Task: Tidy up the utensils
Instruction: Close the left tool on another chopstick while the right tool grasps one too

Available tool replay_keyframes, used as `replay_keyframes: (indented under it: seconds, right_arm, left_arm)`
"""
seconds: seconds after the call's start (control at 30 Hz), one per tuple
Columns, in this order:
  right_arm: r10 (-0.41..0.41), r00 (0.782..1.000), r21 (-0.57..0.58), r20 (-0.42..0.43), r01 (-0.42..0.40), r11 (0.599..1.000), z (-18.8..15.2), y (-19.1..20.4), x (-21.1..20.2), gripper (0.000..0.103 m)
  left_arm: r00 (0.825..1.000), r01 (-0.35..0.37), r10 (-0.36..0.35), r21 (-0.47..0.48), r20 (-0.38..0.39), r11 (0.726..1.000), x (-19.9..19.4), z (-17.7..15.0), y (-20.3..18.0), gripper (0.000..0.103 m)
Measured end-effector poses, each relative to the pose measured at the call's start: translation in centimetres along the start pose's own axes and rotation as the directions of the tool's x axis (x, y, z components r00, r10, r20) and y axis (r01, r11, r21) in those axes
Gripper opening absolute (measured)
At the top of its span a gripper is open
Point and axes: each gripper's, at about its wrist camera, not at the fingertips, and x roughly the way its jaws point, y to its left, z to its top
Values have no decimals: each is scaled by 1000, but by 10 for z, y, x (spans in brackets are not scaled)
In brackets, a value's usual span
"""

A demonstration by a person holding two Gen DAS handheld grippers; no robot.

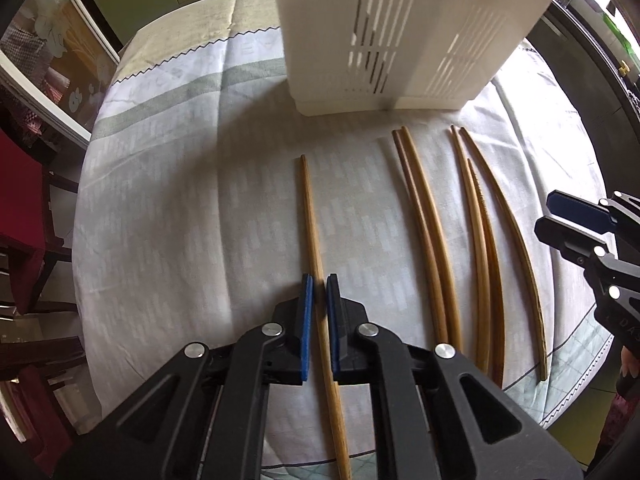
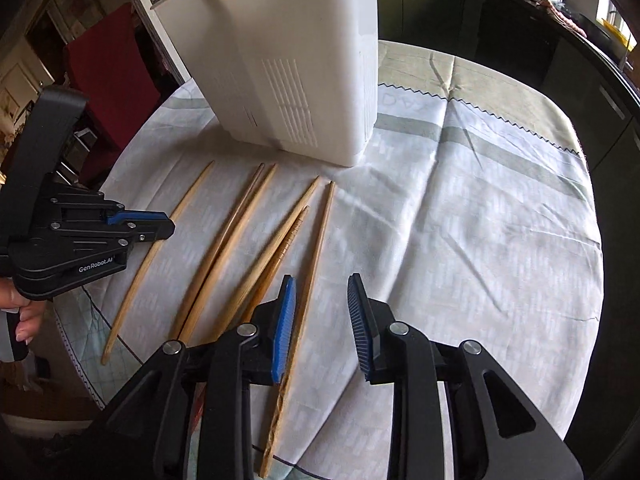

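Note:
Several wooden chopsticks lie side by side on a clothed table in front of a white slotted utensil holder [image 1: 384,32], which also shows in the right wrist view [image 2: 292,72]. My left gripper [image 1: 320,292] has its pads closed around the leftmost chopstick [image 1: 310,216], which still rests on the cloth. In the right wrist view the left gripper [image 2: 160,226] sits over that same chopstick [image 2: 188,196]. My right gripper [image 2: 322,292] is open and empty, hovering beside the rightmost chopstick [image 2: 320,236]. It also shows at the right edge of the left wrist view [image 1: 560,216].
A pair of chopsticks [image 1: 420,208] and three more [image 1: 480,216] lie to the right. The pale tablecloth [image 1: 180,208] covers a round table. A red chair [image 1: 16,208] stands at the left. Dark cabinets [image 2: 520,40] run behind.

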Motion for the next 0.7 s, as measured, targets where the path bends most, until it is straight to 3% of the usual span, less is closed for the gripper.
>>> replay_keyframes:
  seconds: [0.23, 0.37, 0.5, 0.7]
  right_arm:
    - [-17, 997, -15, -81, 16, 1000, 10, 11, 29, 24]
    - [-50, 995, -31, -88, 48, 998, 14, 17, 33, 22]
    - [-98, 991, -61, -88, 93, 994, 16, 25, 37, 10]
    - [-80, 994, -34, -70, 77, 996, 15, 24, 38, 7]
  left_arm:
    - [1000, 0, 0, -5, 10, 1000, -1, -3, 15, 7]
    - [1000, -1, 1, 3, 14, 1000, -1, -4, 18, 7]
    - [1000, 0, -1, 9, 21, 1000, -1, -5, 18, 8]
    - [1000, 2, -3, 11, 31, 1000, -1, -6, 18, 8]
